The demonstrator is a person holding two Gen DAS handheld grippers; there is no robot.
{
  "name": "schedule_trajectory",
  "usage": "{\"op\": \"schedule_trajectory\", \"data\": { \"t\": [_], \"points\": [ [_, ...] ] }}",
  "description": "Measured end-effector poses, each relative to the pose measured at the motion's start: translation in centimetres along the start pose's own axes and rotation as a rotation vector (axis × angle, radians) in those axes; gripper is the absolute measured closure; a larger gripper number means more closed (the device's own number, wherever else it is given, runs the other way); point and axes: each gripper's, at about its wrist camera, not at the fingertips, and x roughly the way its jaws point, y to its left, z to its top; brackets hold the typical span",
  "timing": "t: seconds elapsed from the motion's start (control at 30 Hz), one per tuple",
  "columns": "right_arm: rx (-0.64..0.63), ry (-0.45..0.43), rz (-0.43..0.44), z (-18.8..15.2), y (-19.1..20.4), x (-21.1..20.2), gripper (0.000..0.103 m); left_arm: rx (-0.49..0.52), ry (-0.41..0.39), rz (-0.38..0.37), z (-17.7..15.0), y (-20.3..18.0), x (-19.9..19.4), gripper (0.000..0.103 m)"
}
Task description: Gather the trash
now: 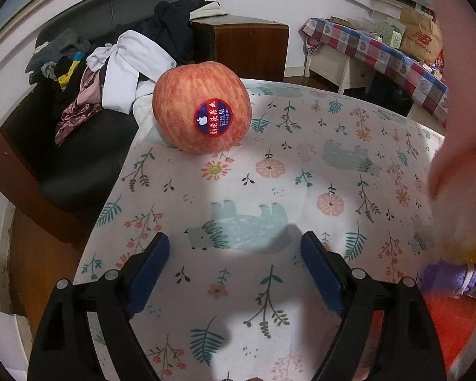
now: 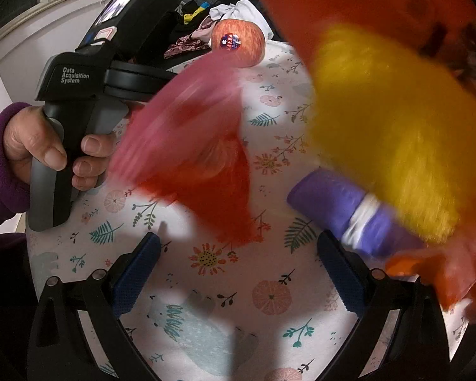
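A red plastic bag [image 2: 203,146] hangs blurred over the floral tablecloth [image 2: 225,285], with yellow [image 2: 393,127] and purple [image 2: 342,203] items inside or behind it at the right. Its edge also shows in the left wrist view [image 1: 453,317]. My right gripper [image 2: 238,273] is open and empty below the bag. My left gripper [image 1: 234,270] is open and empty above the cloth. A red apple [image 1: 201,108] with a round sticker sits at the table's far left corner, also in the right wrist view [image 2: 238,43].
A dark sofa [image 1: 79,146] with piled clothes [image 1: 117,63] stands left of the table. A wooden cabinet [image 1: 247,44] is behind. A side table with checked cloth [image 1: 380,54] and boxes stands at the right. The left gripper's handle [image 2: 76,120] shows in a hand.
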Motion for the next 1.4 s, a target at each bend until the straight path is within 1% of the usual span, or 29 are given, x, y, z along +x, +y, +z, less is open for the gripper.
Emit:
{"op": "schedule_trajectory", "data": {
  "t": [1.4],
  "points": [
    [-0.001,-0.001,0.001,0.04,0.01,0.13,0.003,0.000,0.002,-0.001,0.14,0.07,-0.03,0.019]
  ]
}}
